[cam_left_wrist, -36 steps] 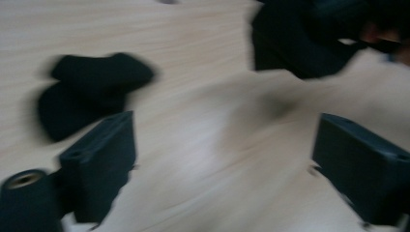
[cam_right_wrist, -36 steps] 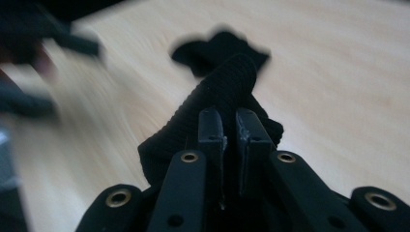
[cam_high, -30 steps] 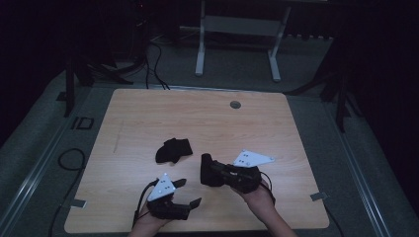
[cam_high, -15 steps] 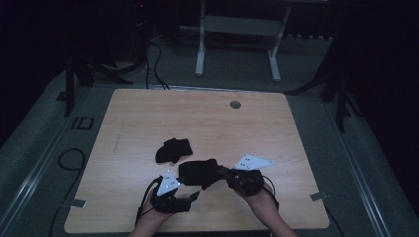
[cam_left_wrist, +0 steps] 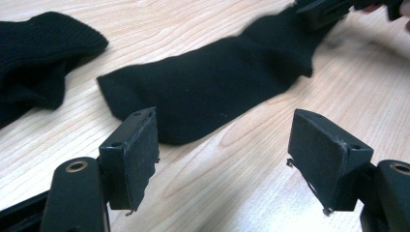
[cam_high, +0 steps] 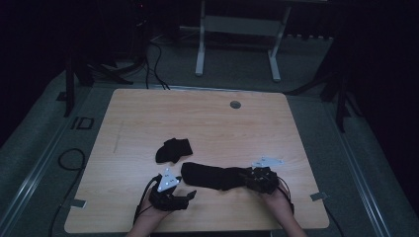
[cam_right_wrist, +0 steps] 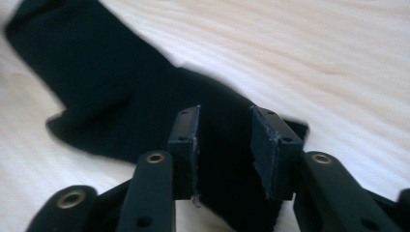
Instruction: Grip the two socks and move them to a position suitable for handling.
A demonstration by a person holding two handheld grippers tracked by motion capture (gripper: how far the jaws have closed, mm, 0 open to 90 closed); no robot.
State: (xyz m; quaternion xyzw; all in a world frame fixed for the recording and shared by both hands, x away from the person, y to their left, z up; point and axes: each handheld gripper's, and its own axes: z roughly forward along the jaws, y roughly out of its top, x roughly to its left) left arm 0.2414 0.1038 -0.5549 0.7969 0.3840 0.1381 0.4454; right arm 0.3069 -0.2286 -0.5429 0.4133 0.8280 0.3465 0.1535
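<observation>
High view shows the right gripper [cam_high: 245, 177] clamped on one end of the limp, light long black knit sock [cam_high: 210, 175], while the left gripper [cam_high: 190, 195] gapes wide near its free left end, the natural hold.

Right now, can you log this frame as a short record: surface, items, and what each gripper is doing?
surface: wooden table
item 1: long black sock, laid out flat near the front edge
item 2: bunched black sock, lying apart behind it
left gripper: fingers open, holding nothing, near the long sock's free end
right gripper: fingers closed on the long sock's other end
cable hole: near the far edge
</observation>
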